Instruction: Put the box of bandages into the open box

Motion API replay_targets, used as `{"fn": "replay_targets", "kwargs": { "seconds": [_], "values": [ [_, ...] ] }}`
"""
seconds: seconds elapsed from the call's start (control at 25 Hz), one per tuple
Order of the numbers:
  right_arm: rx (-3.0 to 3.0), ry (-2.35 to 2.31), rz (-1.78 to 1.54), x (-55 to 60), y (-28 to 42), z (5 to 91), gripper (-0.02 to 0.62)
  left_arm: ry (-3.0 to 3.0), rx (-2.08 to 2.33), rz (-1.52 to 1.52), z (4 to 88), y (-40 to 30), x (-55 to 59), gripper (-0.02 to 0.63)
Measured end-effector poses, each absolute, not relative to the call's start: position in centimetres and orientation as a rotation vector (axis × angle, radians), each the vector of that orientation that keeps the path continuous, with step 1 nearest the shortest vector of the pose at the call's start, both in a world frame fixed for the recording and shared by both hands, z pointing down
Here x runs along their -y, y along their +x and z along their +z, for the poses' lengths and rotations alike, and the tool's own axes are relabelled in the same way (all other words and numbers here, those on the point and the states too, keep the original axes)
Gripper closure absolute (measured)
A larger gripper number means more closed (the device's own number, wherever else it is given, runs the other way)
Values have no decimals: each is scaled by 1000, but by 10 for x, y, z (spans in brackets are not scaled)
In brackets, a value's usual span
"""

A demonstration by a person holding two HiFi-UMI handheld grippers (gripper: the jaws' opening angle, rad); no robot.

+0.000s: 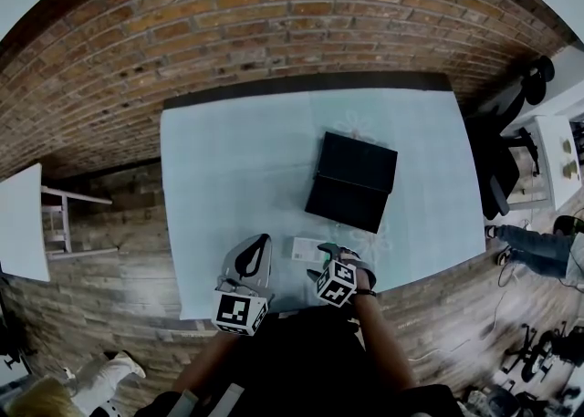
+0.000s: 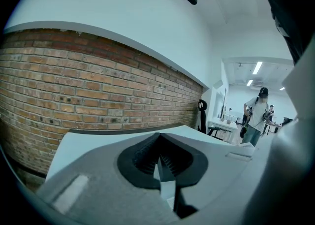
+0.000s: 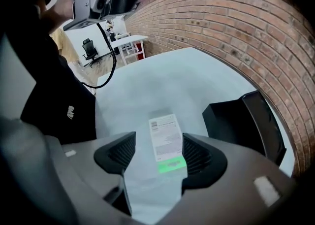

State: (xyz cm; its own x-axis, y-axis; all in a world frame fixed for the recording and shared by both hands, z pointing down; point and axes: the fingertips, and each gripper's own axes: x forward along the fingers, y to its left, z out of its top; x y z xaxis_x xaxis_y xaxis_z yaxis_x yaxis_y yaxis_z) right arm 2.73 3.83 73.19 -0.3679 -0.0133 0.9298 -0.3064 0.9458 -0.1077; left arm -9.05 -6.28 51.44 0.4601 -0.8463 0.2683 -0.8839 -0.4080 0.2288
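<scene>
The box of bandages [image 1: 304, 247], white with a green strip [image 3: 167, 143], lies flat on the light blue table [image 1: 228, 160] near its front edge. My right gripper [image 1: 325, 254] points steeply down over it, open. In the right gripper view the bandage box lies between the spread pads [image 3: 117, 152] of the right gripper [image 3: 155, 146] and touches neither. The open black box [image 1: 351, 182] sits mid-table, beyond and to the right of the bandages [image 3: 243, 120]. My left gripper [image 1: 259, 246] hovers beside the bandage box's left, shut and empty [image 2: 160, 162].
A brick wall [image 1: 274, 23] runs behind the table. A white side table [image 1: 20, 224] stands at the left. At the right are a black office chair [image 1: 497, 164] and a seated person's legs [image 1: 538, 249]. Another person [image 2: 256, 115] stands in the far room.
</scene>
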Motion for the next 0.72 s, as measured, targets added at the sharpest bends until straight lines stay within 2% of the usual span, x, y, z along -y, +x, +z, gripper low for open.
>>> {"fn": "replay_targets", "kwargs": {
  "seconds": [0.72],
  "values": [
    [1862,143,322,-43,35,777,261,2334,1458,187,526,-88,61,607]
  ]
}}
